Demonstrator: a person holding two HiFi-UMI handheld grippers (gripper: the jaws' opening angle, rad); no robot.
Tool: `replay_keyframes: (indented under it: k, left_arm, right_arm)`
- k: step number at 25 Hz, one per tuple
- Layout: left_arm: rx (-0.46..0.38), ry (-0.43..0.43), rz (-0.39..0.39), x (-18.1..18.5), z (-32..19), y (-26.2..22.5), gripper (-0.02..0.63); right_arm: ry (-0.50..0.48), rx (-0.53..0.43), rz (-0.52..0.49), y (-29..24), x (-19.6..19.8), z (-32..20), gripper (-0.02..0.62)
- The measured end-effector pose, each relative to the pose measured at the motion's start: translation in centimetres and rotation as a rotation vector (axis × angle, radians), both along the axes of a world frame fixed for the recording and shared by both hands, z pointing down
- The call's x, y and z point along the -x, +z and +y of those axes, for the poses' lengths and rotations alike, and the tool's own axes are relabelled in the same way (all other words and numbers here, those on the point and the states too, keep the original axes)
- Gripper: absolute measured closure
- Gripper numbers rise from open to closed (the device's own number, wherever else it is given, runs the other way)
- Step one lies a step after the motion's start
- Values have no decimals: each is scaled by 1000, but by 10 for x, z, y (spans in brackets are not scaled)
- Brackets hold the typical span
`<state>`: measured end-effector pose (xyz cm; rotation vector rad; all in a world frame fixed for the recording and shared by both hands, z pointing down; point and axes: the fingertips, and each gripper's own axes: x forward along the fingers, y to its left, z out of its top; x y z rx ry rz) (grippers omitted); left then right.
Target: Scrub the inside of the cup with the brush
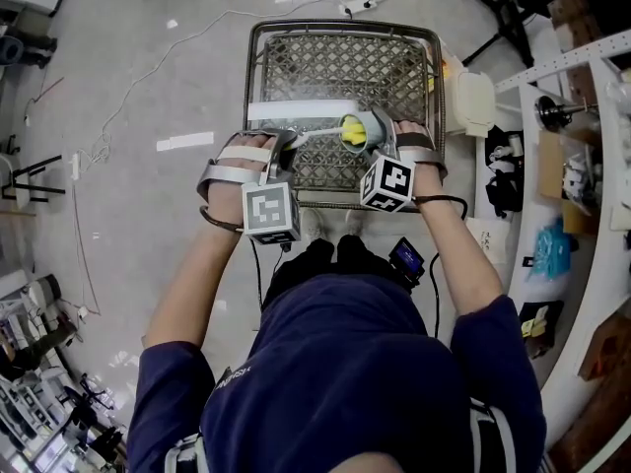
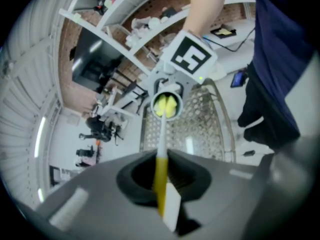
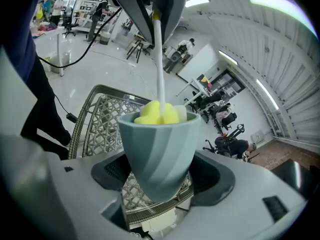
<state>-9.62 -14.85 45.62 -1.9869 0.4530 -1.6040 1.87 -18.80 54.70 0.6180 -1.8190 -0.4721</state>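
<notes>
A mesh table [image 1: 340, 62] stands before the person, both grippers held above its near edge. The right gripper [image 3: 161, 181] has its jaws clamped on a grey-green cup [image 3: 159, 149], mouth turned left. The left gripper [image 2: 162, 186] has its jaws pinched narrow on the brush [image 2: 161, 154] handle, and the brush's yellow head sits inside the cup.

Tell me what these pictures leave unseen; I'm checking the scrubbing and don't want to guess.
- The cup's inside walls and bottom: right gripper view shows only its outside; in the left gripper view the brush's yellow sponge fills the mouth.
- Brush handle's rear end: left gripper view, buried between the left gripper's jaws.
- Head view: cup mostly behind the right gripper, too small to read.
</notes>
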Motion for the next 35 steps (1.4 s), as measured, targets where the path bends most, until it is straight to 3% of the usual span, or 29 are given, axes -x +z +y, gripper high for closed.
replay_keyframes:
  k: [5, 8, 12, 16, 19, 22, 26, 29, 32, 35]
  left_arm:
    - [66, 45, -54, -6, 12, 16, 578]
    - [49, 82, -37, -16, 15, 13, 578]
    - [29, 31, -20, -16, 2, 9, 578]
    - [80, -11, -60, -8, -1, 20, 578]
    - [121, 48, -73, -15, 13, 28, 578]
    - [105, 96, -45, -26, 17, 23, 578]
    - [75, 42, -28, -20, 2, 17, 580]
    - [111, -1, -60, -8, -3, 25, 580]
    - [147, 42, -76, -13, 9, 33, 578]
    - [132, 86, -53, -24, 13, 29, 578]
  right_arm:
    - [18, 19, -1, 6, -4, -2, 255]
    - [17, 43, 3, 13, -6, 0, 255]
    - [4, 64, 4, 20, -5, 9, 255]
    - [9, 72, -16, 19, -2, 9, 255]
    - [40, 87, -28, 22, -6, 4, 255]
    - [47, 99, -23, 26, -10, 1, 255]
    - [21, 109, -15, 32, -7, 8, 255]
    - [12, 113, -26, 32, -2, 9, 255]
    - [26, 116, -34, 33, -3, 4, 255]
    - [30, 122, -30, 35, -6, 3, 255]
